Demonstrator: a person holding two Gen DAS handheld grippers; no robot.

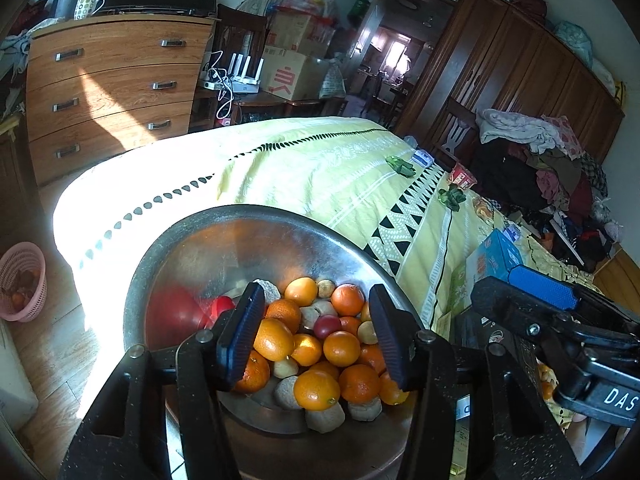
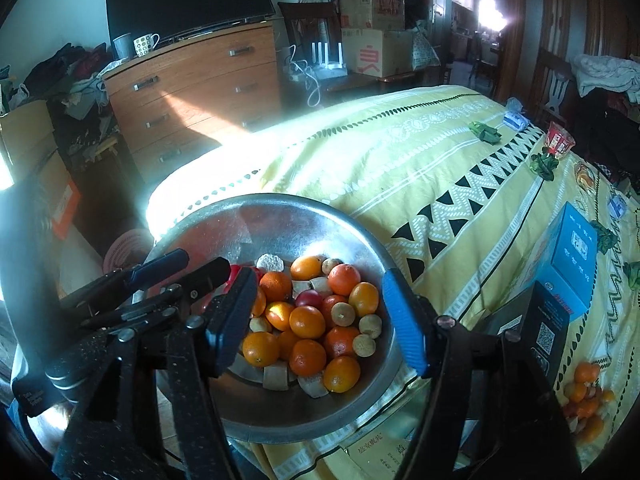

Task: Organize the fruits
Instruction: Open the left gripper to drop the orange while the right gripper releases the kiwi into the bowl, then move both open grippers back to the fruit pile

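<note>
Fruit: oranges [image 2: 307,322], pale tan pieces and a small red fruit [image 2: 309,298] piled in the steel bowl [image 2: 280,204], which sits at the near edge of the yellow bedspread [image 2: 440,152].
Strays: a small cluster of oranges [image 2: 585,396] lies loose on the bedspread, well to the right of the bowl.
Left gripper [image 1: 316,334]: jaws partly apart, nothing between the pads; the heap shows through the gap below them.
Right gripper [image 2: 320,320]: jaws wider, also empty, poised over the same heap.
Direction: the pile lies straight ahead and below both pairs of jaws, so either would have to drop forward into the bowl.
Long axis: the fruit is roundish, so no approach angle looks better than another.
Nearer hand: both hang over the bowl; for the strays, I'd judge the right is closer.
</note>
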